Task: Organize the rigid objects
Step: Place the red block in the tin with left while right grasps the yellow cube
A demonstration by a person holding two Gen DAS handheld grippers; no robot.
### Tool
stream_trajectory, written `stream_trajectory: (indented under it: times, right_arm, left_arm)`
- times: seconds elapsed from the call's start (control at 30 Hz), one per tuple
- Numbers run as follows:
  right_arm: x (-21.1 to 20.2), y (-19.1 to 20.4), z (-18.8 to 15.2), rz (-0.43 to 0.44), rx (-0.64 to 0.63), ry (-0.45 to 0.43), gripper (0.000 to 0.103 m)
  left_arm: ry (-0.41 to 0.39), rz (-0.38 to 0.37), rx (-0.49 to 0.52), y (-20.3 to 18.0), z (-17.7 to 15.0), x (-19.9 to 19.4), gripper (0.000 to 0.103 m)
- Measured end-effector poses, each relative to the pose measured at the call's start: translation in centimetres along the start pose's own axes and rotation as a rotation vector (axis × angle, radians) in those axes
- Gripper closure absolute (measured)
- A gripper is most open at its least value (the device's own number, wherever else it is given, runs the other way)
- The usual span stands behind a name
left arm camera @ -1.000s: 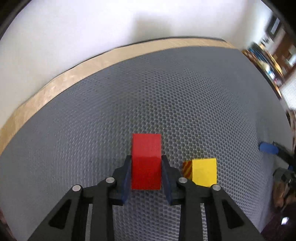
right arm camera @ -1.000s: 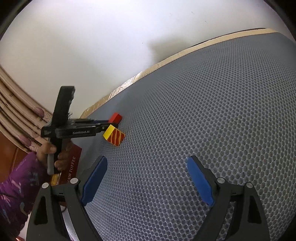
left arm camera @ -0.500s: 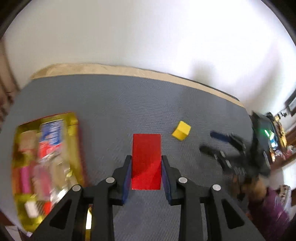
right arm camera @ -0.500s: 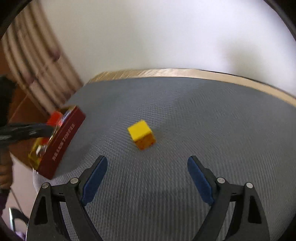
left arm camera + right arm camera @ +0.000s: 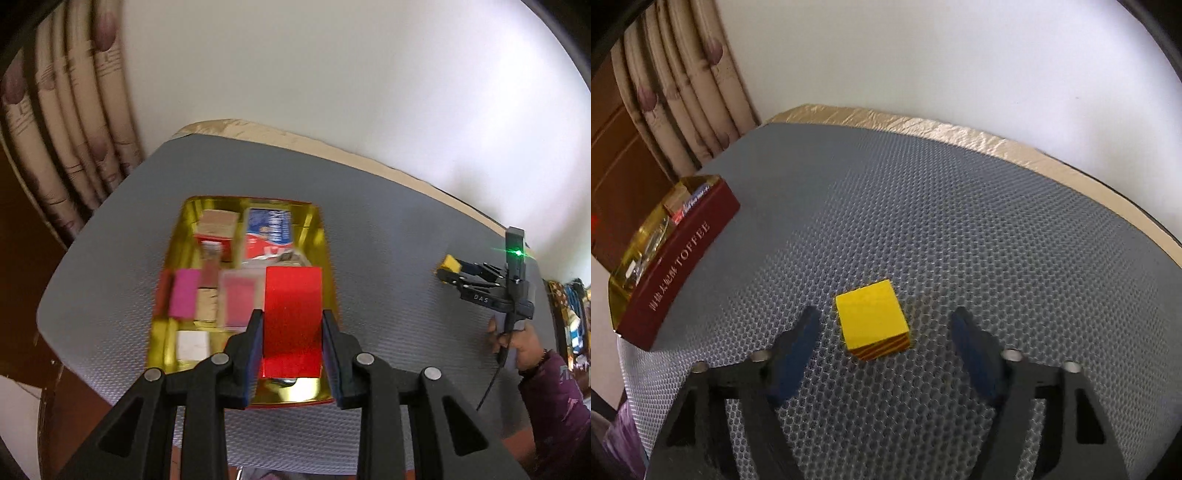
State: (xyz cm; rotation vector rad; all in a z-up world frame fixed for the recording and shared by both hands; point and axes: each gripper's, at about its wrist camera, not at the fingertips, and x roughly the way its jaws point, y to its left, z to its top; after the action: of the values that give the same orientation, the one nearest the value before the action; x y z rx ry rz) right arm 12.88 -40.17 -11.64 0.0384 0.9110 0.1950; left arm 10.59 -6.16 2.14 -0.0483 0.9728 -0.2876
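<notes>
My left gripper (image 5: 292, 317) is shut on a red block (image 5: 291, 317) and holds it over the near right part of a gold-lined tin (image 5: 325, 236) that holds several small blocks and packets. On the grey mesh mat sits a yellow cube (image 5: 871, 318) with red-striped sides. My right gripper (image 5: 884, 321) straddles that cube with its jaws closing; a gap shows on both sides of the cube. In the left wrist view the right gripper (image 5: 445, 271) is at the right, with the yellow cube (image 5: 451, 263) at its tips.
The tin's dark red wall (image 5: 679, 269) reads TOFFEE and stands at the mat's left edge. A gold foil strip (image 5: 960, 129) borders the mat by the white wall. Curtains (image 5: 74, 122) hang at the left. A hand and purple sleeve (image 5: 546, 384) hold the right gripper.
The left gripper carried the red block from beside the yellow cube leftward to above the tin. The right gripper came up to the yellow cube and its jaws narrowed around it.
</notes>
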Motion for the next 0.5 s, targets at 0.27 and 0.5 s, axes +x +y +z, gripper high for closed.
stream_trajectory:
  times: [0.27,0.5]
  right_arm:
    - [-1.1,0.5,-0.3,-0.037,0.017,0.015,0.075]
    - [-4.9,3.9,-0.8,0.064,0.074,-0.067,0.075]
  left_arm:
    - [0.008,0.036,-0.027,2.3,-0.1,0.9,0.073]
    - [-0.001,0.122,0.058,3.4,1.0,4.8,0.073]
